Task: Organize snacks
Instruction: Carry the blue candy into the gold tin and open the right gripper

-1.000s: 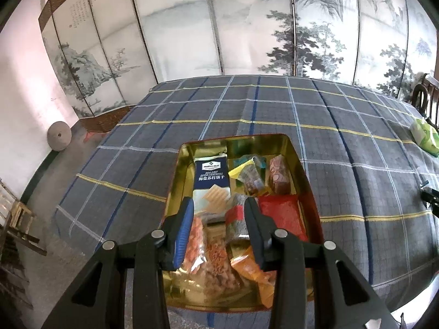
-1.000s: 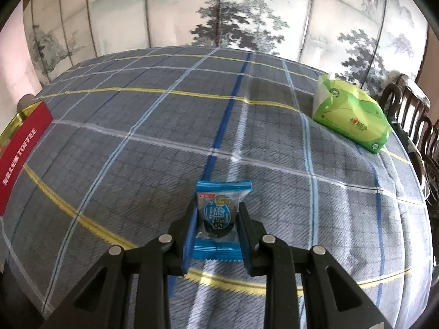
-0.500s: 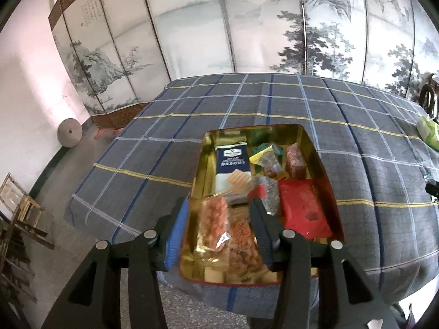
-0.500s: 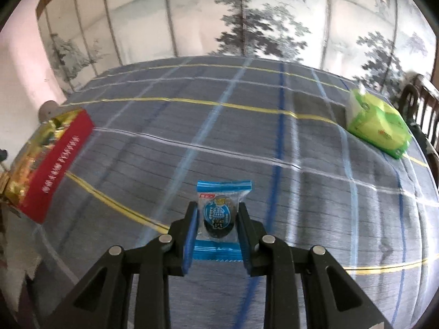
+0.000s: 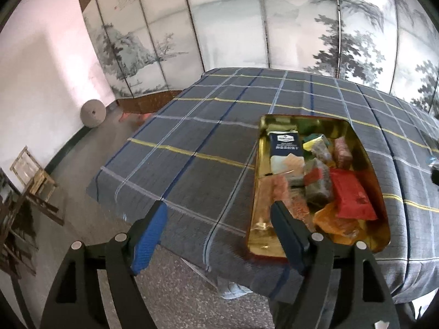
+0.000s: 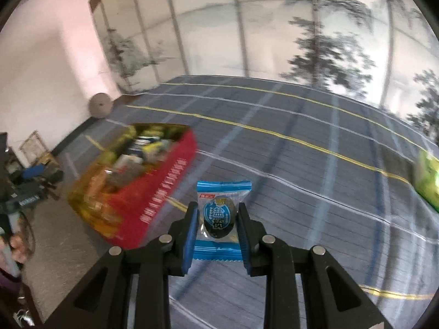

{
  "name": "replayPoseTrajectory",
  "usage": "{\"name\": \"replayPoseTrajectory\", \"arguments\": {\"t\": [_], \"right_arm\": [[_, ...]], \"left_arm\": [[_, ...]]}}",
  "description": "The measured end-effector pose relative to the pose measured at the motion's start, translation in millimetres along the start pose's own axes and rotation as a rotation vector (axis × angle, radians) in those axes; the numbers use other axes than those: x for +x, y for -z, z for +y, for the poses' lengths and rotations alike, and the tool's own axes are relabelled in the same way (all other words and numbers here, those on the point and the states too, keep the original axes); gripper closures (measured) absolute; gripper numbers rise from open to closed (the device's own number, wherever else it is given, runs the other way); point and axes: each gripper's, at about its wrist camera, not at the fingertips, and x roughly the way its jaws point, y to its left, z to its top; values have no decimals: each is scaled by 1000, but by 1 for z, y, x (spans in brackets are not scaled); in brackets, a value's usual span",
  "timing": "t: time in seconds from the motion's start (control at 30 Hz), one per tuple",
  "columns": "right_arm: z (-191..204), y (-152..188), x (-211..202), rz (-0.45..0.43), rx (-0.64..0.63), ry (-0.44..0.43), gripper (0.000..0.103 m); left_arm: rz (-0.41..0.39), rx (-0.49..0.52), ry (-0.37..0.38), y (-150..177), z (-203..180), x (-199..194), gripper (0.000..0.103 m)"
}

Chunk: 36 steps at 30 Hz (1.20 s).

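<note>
Clamping a small blue snack packet (image 6: 219, 219) between its blue pads, the right hand-held gripper (image 6: 218, 229) holds it off the surface, the pads pressing on the bulge at the packet's middle. The packet stands upright, its long axis running away from the camera, crimped ends at top and bottom. Its dark oval label carries large pale Chinese characters under a small red tag; I cannot read them surely. Beyond it to the left sits the tin (image 6: 153, 192), blurred, its red side printed with a row of white lettering too smeared to read.

The left hand-held gripper (image 5: 216, 230) has nothing between its fingers; its jaws are opening, standing well apart over the near edge of the checked tablecloth (image 5: 208, 142) covering the surface. Its right finger overlaps the tin's near left corner in view. The tin (image 5: 381, 181), gold inside, lies with its long axis pointing away from the camera. It holds a dark blue box (image 5: 284, 144) with white writing too small to read, a red packet (image 5: 352, 196), an orange packet (image 5: 334, 222) and several clear-wrapped sweets. A green pack (image 6: 428, 181) lies at the far right.
</note>
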Motion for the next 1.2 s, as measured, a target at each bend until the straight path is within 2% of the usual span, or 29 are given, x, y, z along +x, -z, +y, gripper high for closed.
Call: {"name": "replayPoseTrajectory", "arguments": {"t": [0.1,0.3,0.4,0.5,0.87,1.2], "right_arm": [[30,-11,13,10,-31,-55,76],[78,-22,45,46,-54,-163,76],[94,-28,65,72,-40,-198,76],[102,-37,85,93,-16,-224,76],[133,-72,145,142,-34,-211,76],[139,-82,168,156,-42,-201,76]], "left_arm": [[-3,-9,12,3,6,-1,27],[-45,4,-22,6,7,-8,24],[-48,1,-6,5,9,-9,24],[-60,1,-25,3,10,-11,24],[-60,8,-31,-10,6,-4,24],[-56,20,-38,-16,0,5,24]]}}
